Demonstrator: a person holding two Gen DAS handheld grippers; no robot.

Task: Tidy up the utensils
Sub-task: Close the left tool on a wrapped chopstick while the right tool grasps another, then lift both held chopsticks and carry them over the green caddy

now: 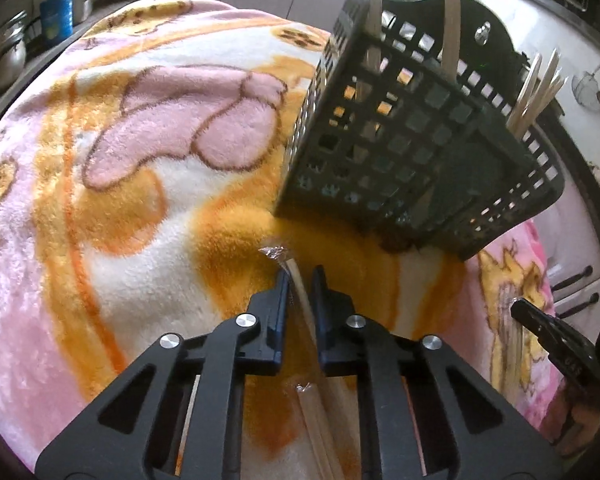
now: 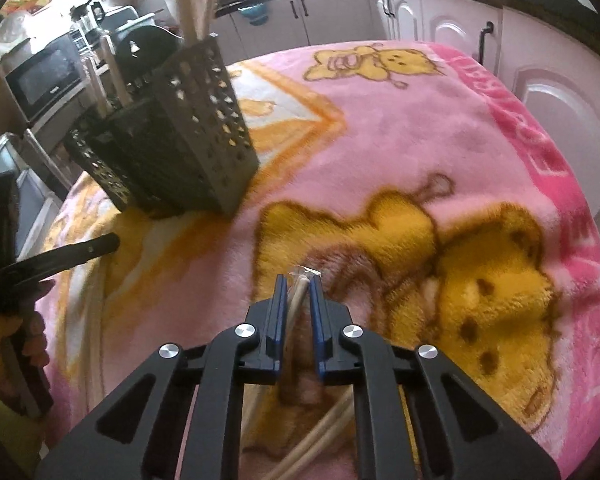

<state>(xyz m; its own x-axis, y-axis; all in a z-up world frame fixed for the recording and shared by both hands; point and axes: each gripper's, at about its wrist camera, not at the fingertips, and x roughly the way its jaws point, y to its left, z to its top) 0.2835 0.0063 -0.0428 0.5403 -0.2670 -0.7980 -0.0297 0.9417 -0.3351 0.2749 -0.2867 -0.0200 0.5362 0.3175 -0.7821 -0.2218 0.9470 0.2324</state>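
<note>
A dark slotted utensil holder [image 1: 400, 140] stands on the blanket, with pale wooden utensils [image 1: 536, 92] sticking out of its top. My left gripper [image 1: 302, 276] sits just in front of it, shut on a thin wooden stick [image 1: 298, 280] in clear plastic wrap. More wrapped sticks [image 1: 320, 432] lie beneath it. In the right wrist view the holder [image 2: 180, 140] is far left, and my right gripper [image 2: 299, 282] is shut on another wrapped wooden stick [image 2: 298, 296] over the blanket. Loose sticks [image 2: 324, 432] lie under it.
A fluffy pink and orange cartoon blanket [image 1: 140, 160] covers the table. The other gripper's black fingers [image 2: 80, 250] show at the left edge, with a hand below them. Behind are a microwave [image 2: 44, 76], white cabinets [image 2: 440, 20], metal pots [image 1: 8, 52] and a blue container [image 1: 56, 14].
</note>
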